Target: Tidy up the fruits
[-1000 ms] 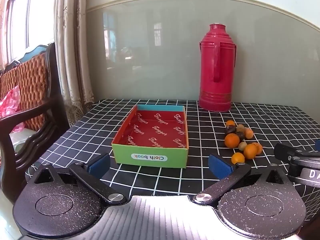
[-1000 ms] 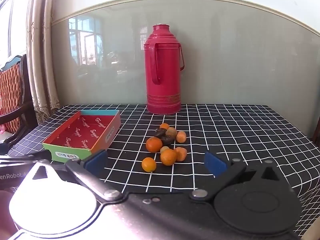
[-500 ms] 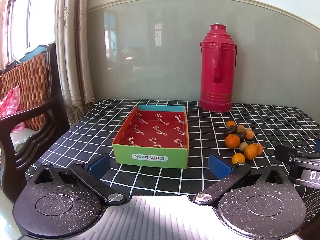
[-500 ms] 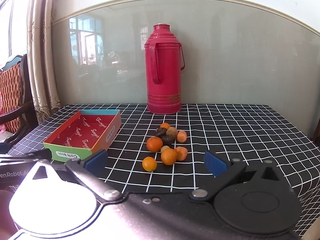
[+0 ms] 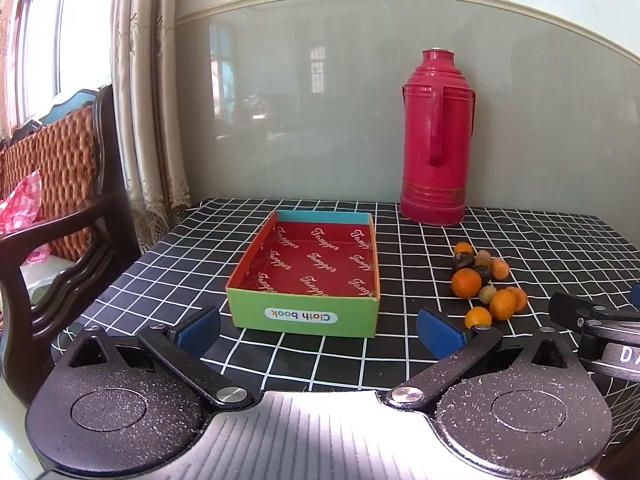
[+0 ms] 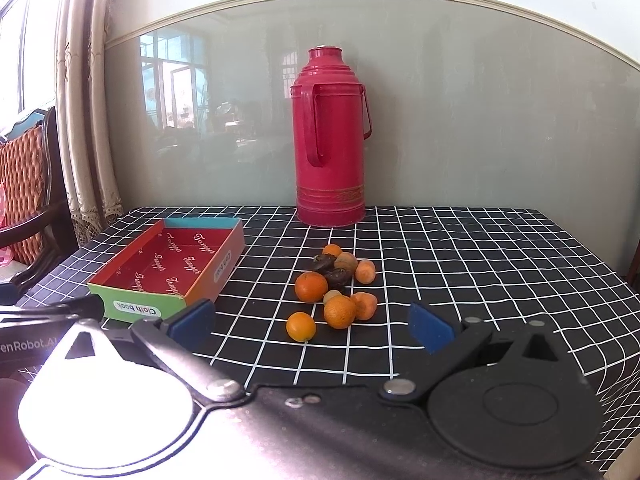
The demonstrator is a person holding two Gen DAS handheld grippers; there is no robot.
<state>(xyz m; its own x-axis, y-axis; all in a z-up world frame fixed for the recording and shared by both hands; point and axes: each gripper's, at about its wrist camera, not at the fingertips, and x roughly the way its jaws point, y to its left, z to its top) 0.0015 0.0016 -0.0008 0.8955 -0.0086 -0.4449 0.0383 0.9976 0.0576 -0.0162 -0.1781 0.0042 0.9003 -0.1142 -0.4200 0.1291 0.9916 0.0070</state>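
At the far left a window (image 5: 40, 40) let in bright daylight, with pale curtains (image 5: 148, 100) hanging beside it and a dark wooden chair (image 5: 60, 208) with a woven orange back standing by the table's left edge. The table (image 5: 400, 364) was covered in a black cloth with a white grid, and behind it ran a glossy grey-green wall panel (image 5: 300, 120) that mirrored the room.

On the cloth, left of centre, lay an open shallow box (image 5: 306, 314) with a red printed lining and a green front wall; nothing lay in it. The left claw (image 5: 318, 330) hung just in front of that box, its blue pads spread wide and holding nothing.

Farther back, against the wall, a tall red thermos (image 5: 436, 140) stood upright. In front of it the fruits (image 6: 332, 290) lay in a loose cluster on the cloth, well apart from the box: several oranges, some smaller brownish pieces and two dark ones. The right claw (image 6: 312, 320) hovered near their front edge, spread wide too and gripping nothing.
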